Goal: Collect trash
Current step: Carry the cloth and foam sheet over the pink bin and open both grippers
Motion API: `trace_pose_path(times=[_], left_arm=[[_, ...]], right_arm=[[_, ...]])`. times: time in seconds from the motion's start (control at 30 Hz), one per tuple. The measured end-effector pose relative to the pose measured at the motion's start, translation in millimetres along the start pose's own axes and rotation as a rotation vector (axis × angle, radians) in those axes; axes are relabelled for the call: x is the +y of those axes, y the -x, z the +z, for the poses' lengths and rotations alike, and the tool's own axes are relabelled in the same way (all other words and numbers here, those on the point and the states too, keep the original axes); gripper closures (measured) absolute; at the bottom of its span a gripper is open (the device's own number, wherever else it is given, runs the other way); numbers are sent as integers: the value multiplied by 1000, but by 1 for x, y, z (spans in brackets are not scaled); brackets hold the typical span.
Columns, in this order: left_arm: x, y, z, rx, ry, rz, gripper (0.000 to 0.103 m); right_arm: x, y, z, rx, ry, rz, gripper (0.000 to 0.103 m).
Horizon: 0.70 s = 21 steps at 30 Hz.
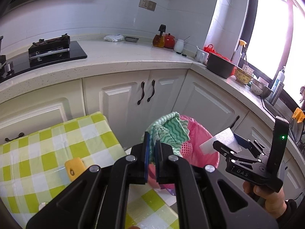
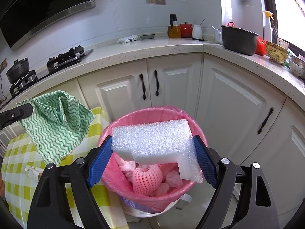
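- Right gripper (image 2: 152,160) clamps a white block of packing foam (image 2: 152,141) between its blue ribbed pads, holding it directly over the mouth of the round bin lined with a pink plastic bag (image 2: 198,133).
- Left gripper (image 1: 151,152) is pinched on a crumpled green-and-white wavy-patterned cleaning cloth (image 1: 167,129), which hangs near the bin's rim; from the right wrist view the cloth sits beside the bin, over the table edge, rather than above the opening.
- Inside the bin already lie a pink foam fruit net (image 2: 146,177) and some crumpled pink pieces, so part of the collecting looks done.
- Judging by position, the foam is ready to drop; the cloth seems to need a short move over the bin first.
- On the table with the green-and-white checked cloth (image 1: 38,152) a yellow sponge-like piece (image 1: 74,168) and a small whitish scrap (image 2: 33,170) remain, probably still to be picked up.
- Farther off, the pale speckled countertop (image 2: 152,51) carries a crumpled white plastic bag (image 2: 128,38); whether that counts as trash cannot be told.
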State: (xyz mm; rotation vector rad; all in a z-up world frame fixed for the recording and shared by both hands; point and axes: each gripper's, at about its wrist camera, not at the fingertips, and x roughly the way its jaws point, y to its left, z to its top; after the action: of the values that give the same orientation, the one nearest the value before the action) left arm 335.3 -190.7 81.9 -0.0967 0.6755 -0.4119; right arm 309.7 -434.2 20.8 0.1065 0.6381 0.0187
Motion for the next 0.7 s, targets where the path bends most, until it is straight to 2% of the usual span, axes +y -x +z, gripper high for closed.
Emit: trace_pose_path(times=[0.37,0.7], left_arm=[[-27,-49,12,32,-18,-11,98],[-43,-89,29,56,-46,19,97]], right_arm=[[-26,-19,12,15,-14,-14,25],[-32,-38,20,38,-21,-5,23]])
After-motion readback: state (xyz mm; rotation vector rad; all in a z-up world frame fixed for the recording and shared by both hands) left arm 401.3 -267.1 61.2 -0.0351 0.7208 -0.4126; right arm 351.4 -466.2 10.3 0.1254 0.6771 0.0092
